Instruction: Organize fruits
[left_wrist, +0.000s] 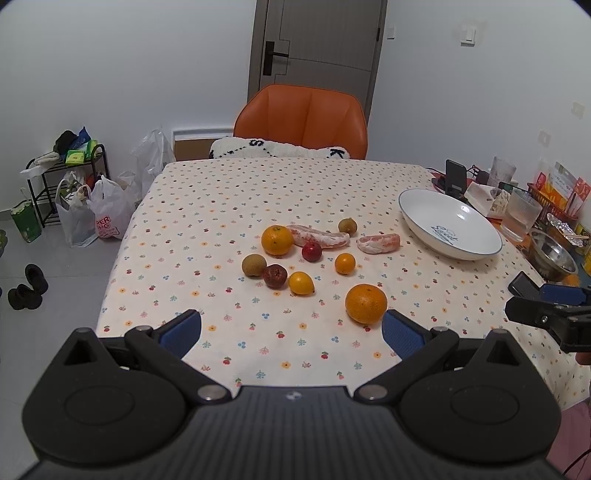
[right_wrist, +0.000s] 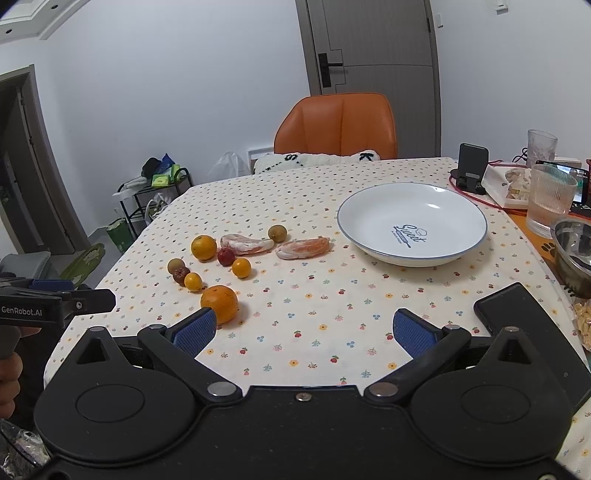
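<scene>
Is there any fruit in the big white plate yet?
No, the white plate holds only its printed word, and the fruits, like the big orange, all lie on the tablecloth.

The table, under a cream cloth dotted with tiny fruits and flowers, carries two oranges, two peeled citrus pieces, small kumquats, reddish and brown-green fruits, a white plate, tumblers, a steel bowl and, near its right edge, probably a dark phone.

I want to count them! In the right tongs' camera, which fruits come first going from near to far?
Big orange → small yellow fruit → small orange fruit → second big orange → far brown-green fruit.
</scene>
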